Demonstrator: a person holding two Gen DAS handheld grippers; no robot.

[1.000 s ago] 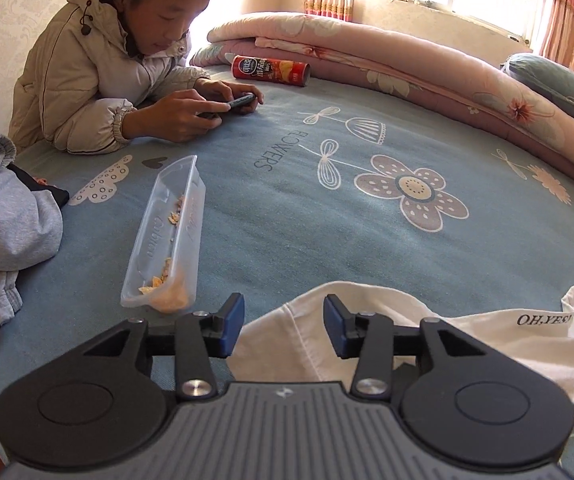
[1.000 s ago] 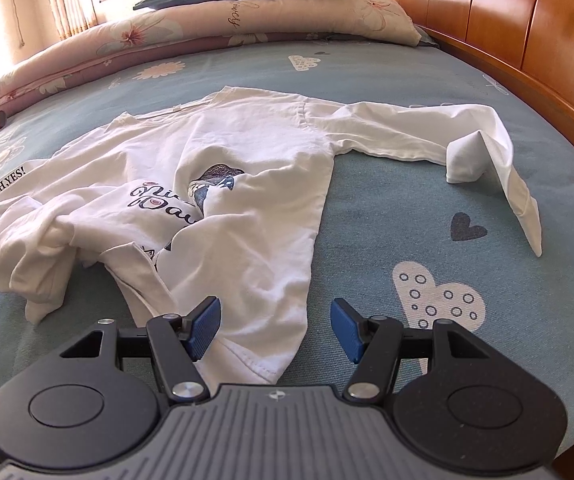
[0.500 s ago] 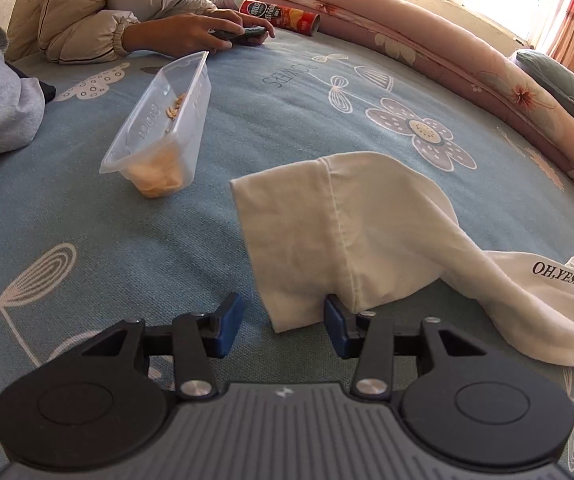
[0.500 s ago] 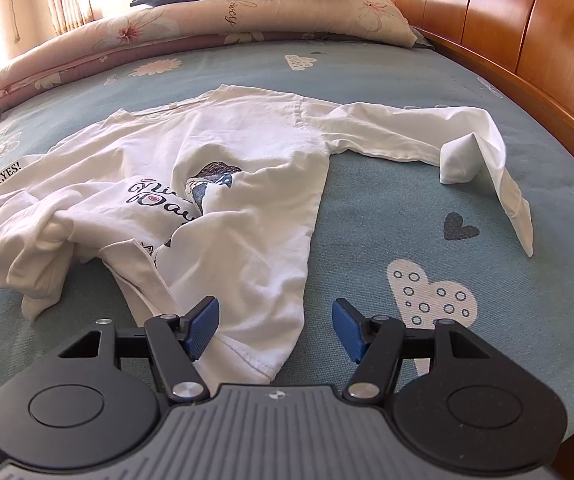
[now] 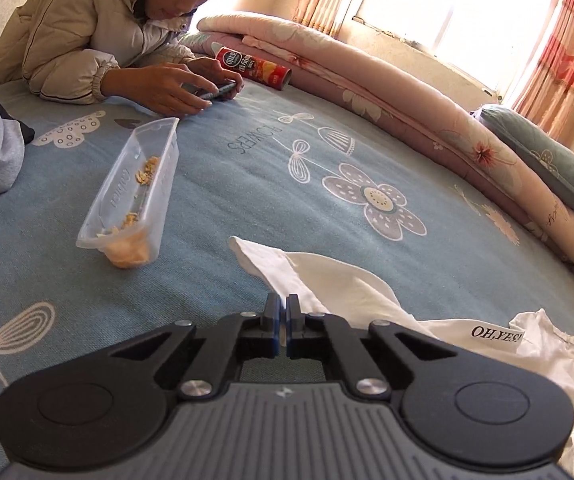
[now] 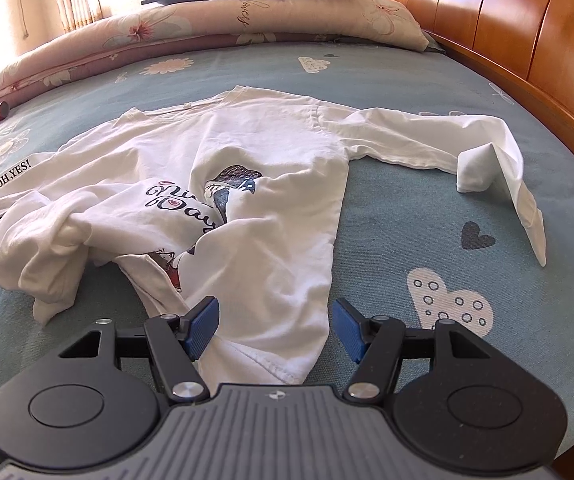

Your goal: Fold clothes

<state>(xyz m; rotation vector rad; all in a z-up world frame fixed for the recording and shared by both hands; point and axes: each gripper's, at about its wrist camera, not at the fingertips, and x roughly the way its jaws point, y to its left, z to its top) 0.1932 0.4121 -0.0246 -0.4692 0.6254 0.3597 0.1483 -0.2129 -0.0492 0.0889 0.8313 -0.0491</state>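
Jaws of the left gripper [image 5: 282, 312] have just been closing and now stand pressed together on the cuff end of the white long-sleeved cotton shirt's left sleeve [image 5: 327, 280], cloth pinched between the blue pads. To its left on the blue flower-print bedsheet [image 5: 247, 184] lies a clear plastic snack tray [image 5: 131, 196] with crumbs; beyond it a person in a beige padded jacket [image 5: 83, 32] leans over a phone [image 5: 217, 90], and a red crisp tube [image 5: 253, 68] lies against the rolled pink quilt [image 5: 407, 96]. Right gripper [image 6: 275, 330] hangs with jaws spread over the shirt's bottom hem [image 6: 271, 364], gripping nothing. The shirt [image 6: 247, 168] lies spread but rumpled mid-bed, its right sleeve [image 6: 487, 160] doubled back near the wooden headboard [image 6: 507, 20]. Risks, as I judge them: a thin pinch on one layer could slip as the sleeve is drawn across; a careless sweep could knock the snack tray and scatter crumbs; the bunched left side may fold in creased. Readable: "OH,YES!" on the sleeve, "FLOWERS" on the sheet; the chest print's script and the tube's label are not legible.
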